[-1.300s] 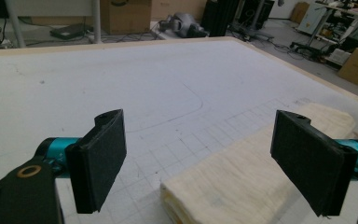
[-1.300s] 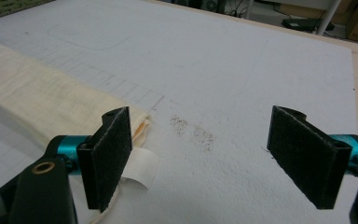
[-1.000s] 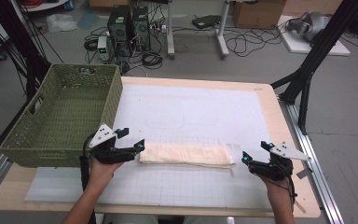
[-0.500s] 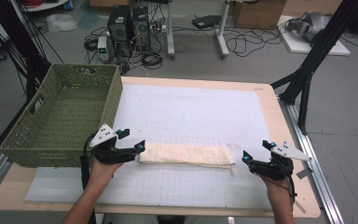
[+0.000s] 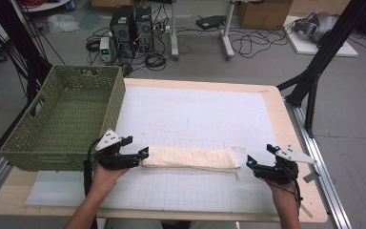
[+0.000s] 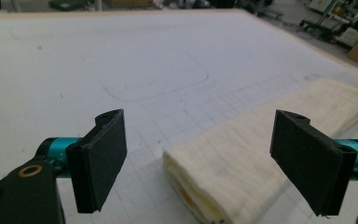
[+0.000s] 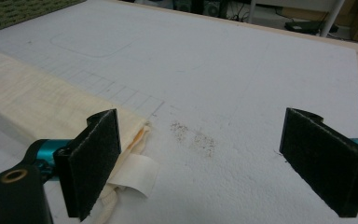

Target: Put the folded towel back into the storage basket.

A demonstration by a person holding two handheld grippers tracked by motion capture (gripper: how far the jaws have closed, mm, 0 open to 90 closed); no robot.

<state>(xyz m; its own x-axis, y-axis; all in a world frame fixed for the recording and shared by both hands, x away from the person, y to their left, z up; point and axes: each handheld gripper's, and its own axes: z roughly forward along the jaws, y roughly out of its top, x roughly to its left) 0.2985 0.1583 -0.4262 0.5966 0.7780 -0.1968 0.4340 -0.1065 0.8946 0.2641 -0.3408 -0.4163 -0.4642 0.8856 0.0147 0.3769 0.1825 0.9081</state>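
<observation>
Lying on a white gridded mat (image 5: 190,186), folded cloth (image 5: 190,158) between two wide-jawed grippers.

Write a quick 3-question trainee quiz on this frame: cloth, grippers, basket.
1. True or false: the left gripper is clamped on the folded cloth.
2. Where does the green basket sit? A) the table's left side B) the table's right side C) on the cloth
3. Fill in: the right gripper has its jaws ____, just off the cloth's right end.

Key: 1 false, its jaws stand open at the cloth's left end; 2 A; 3 open.
</observation>
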